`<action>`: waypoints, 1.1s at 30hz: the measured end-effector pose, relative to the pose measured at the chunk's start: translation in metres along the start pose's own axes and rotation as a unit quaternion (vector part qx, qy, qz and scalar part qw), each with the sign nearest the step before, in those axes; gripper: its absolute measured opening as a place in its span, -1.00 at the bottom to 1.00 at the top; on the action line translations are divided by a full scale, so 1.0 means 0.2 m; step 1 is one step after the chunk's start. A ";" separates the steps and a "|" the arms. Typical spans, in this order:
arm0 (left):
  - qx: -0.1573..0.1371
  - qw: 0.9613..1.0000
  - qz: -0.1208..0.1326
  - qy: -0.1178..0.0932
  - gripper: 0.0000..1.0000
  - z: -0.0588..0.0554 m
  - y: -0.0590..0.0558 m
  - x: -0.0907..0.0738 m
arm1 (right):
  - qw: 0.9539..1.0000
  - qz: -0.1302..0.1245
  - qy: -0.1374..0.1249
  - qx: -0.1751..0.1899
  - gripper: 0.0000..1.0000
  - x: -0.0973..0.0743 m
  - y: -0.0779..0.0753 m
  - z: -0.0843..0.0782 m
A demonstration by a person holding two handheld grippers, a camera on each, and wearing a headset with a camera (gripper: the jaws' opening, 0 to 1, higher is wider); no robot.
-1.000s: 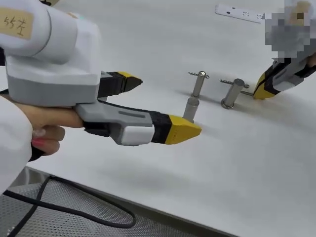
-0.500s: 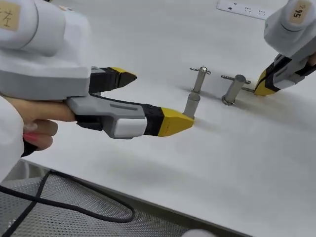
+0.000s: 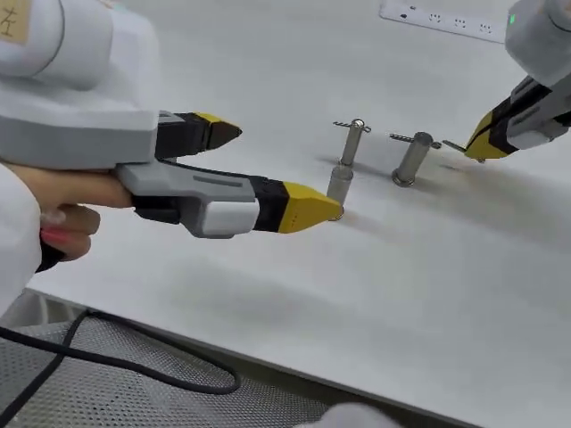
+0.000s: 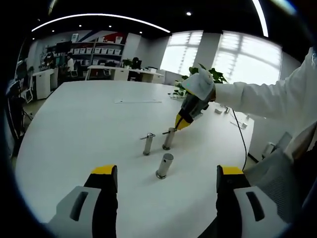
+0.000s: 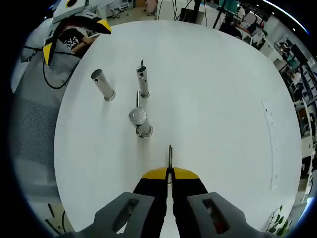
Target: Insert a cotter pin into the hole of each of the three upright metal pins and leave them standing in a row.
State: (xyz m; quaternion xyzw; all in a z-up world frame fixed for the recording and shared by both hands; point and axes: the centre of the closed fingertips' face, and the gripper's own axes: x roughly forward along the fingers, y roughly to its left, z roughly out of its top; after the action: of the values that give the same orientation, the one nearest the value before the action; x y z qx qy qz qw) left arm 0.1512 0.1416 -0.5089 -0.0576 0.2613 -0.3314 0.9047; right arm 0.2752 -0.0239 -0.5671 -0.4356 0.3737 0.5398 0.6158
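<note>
Fingers [image 3: 70, 239] of the person's left hand curl round the handle of the left gripper [image 3: 268, 169], which is held level and points toward 2 o'clock in the head view. Its jaws are spread wide and hold nothing. The bare pin [image 3: 339, 183] stands upright just ahead of the gap between them. The lower yellow tip overlaps the pin's base in the head view, and whether they touch cannot be told. In the left gripper view the bare pin [image 4: 164, 166] stands apart from both tips.

The right gripper [image 3: 484, 147] reaches in from 2 o'clock, angled down toward the table [image 3: 401, 294]. Its jaws are closed tight on a loose cotter pin [image 5: 170, 153], whose thin shaft pokes out ahead of the tips.

The far pin [image 3: 352, 143] stands at 12 o'clock of the bare pin and has a cotter pin through its head. The middle pin [image 3: 412, 159] stands at 2 o'clock of the bare pin, just beside the right gripper's tip, and also carries one.

White tabletop lies open on all sides of the three pins. The table's near edge runs from 9 o'clock to 5 o'clock in the head view, with a black cable [image 3: 134, 374] below it. A power strip [image 3: 437, 18] lies at 1 o'clock, well apart.
</note>
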 end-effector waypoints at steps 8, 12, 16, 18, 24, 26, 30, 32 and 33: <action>-0.002 1.000 0.016 -0.012 0.49 0.04 0.04 0.01 | 0.997 -0.052 -0.066 -0.001 -1.00 -0.13 -0.02 0.08; -0.006 1.000 0.015 -0.018 0.45 0.06 0.05 0.02 | 0.993 -0.074 -0.088 -0.007 -1.00 -0.17 -0.03 0.11; -0.038 0.998 0.003 -0.043 0.38 0.10 0.03 0.02 | 0.989 -0.092 -0.115 -0.014 -1.00 -0.19 -0.01 0.16; -0.043 0.998 -0.001 -0.049 0.35 0.12 0.04 0.02 | 0.986 -0.106 -0.128 -0.024 -1.00 -0.21 0.01 0.19; -0.056 0.997 -0.018 -0.054 0.25 0.17 0.02 0.05 | 0.980 -0.127 -0.147 -0.039 -1.00 -0.25 0.08 0.26; -0.054 0.997 -0.024 -0.055 0.22 0.18 0.01 0.06 | 0.978 -0.131 -0.155 -0.039 -1.00 -0.25 0.11 0.27; -0.049 0.997 -0.034 -0.050 0.17 0.20 -0.01 0.09 | 0.976 -0.137 -0.162 -0.047 -1.00 -0.25 0.14 0.28; -0.047 0.997 -0.041 -0.047 0.10 0.21 -0.02 0.10 | 0.975 -0.139 -0.165 -0.048 -1.00 -0.25 0.15 0.28; -0.046 0.997 -0.044 -0.047 0.07 0.22 -0.03 0.11 | 0.974 -0.142 -0.168 -0.049 -1.00 -0.26 0.16 0.28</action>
State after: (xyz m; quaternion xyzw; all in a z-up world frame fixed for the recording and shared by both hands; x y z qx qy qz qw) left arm 0.1846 0.1192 -0.4795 -0.1261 0.2305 -0.3557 0.8969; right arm 0.2358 0.0130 -0.5045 -0.4170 0.1723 0.5301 0.7179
